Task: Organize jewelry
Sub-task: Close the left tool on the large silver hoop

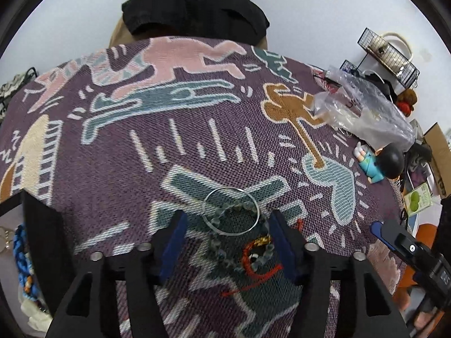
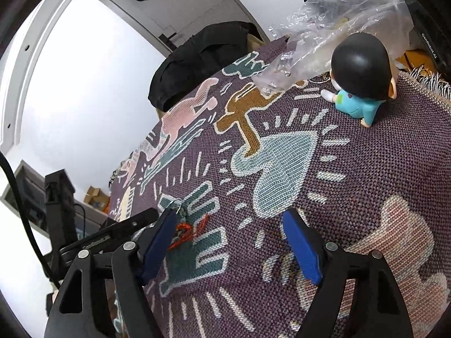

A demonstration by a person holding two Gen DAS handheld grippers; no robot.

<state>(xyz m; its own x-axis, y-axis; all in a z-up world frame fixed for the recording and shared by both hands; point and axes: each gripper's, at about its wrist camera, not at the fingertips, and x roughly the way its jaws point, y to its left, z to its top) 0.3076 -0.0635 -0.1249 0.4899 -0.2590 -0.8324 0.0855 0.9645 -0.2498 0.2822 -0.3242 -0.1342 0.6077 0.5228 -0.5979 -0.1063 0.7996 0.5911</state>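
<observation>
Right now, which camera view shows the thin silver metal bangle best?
The left wrist view shows the thin silver metal bangle best: its whole circle lies on the patterned woven cloth, overlapping the grey bead bracelet. In the right wrist view I cannot make it out; only the bead-and-thread tangle appears there.

One silver bangle (image 1: pixel 231 210), one grey bead bracelet (image 1: pixel 239 250), one red cord (image 1: pixel 255 270), one figurine (image 1: pixel 379 163), one plastic bag (image 1: pixel 363 107)

Left camera: I look steeply down along my left gripper (image 1: pixel 228 242), close over the cloth (image 1: pixel 112 146). Right camera: I look along my right gripper (image 2: pixel 231 242), flatter, toward the door (image 2: pixel 180 8). Both views share the figurine (image 1: pixel 377 163), the bag (image 2: pixel 332 28) and the jewelry (image 2: pixel 183 225).
</observation>
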